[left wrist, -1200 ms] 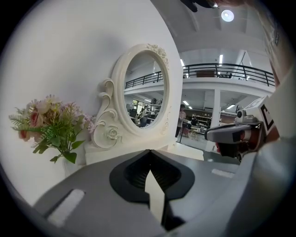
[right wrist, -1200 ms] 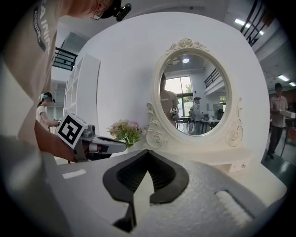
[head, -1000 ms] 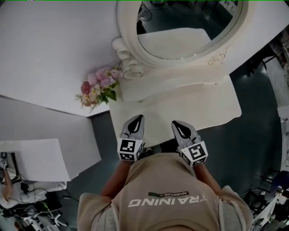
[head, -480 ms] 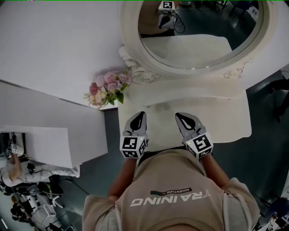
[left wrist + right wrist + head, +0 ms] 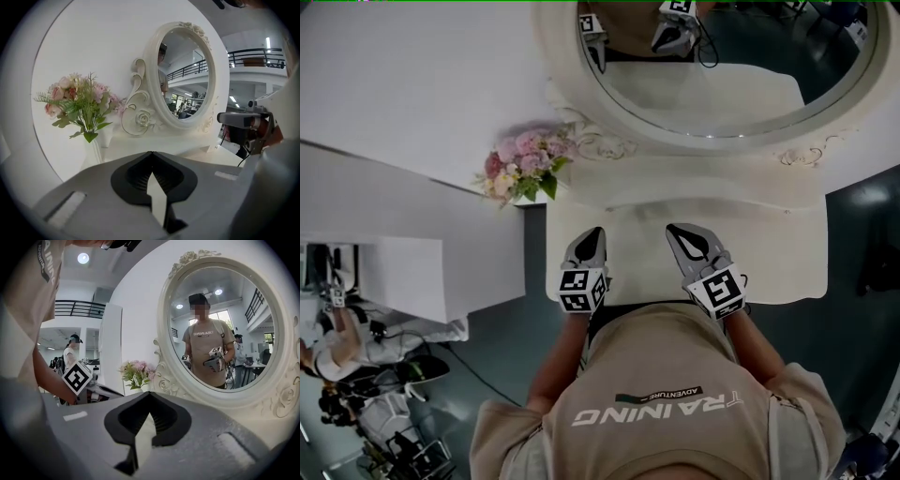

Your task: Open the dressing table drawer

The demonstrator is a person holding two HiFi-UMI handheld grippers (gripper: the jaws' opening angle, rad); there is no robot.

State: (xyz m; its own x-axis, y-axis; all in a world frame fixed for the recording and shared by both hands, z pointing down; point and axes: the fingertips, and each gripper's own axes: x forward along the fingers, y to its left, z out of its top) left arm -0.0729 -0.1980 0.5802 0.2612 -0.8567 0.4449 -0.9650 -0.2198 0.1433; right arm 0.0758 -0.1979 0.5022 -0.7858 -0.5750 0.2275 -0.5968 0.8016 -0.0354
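the dressing table (image 5: 769, 253) and its carved mirror frame (image 5: 703, 155) look smooth, cream-painted, faintly sheened (the glass glossy). left gripper (image 5: 596, 232) and right gripper (image 5: 672, 229): 2 matt grey plastic shells.

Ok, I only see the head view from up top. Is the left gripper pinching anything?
Observer: No. The left gripper view shows the left gripper with fingers shut tip to tip, nothing between.
Operator: And the right one?
Observer: Same: the right gripper is shut and empty in its own view.
Operator: What holds the flowers?
Observer: A white vase, standing near a carved rose on the mirror frame.
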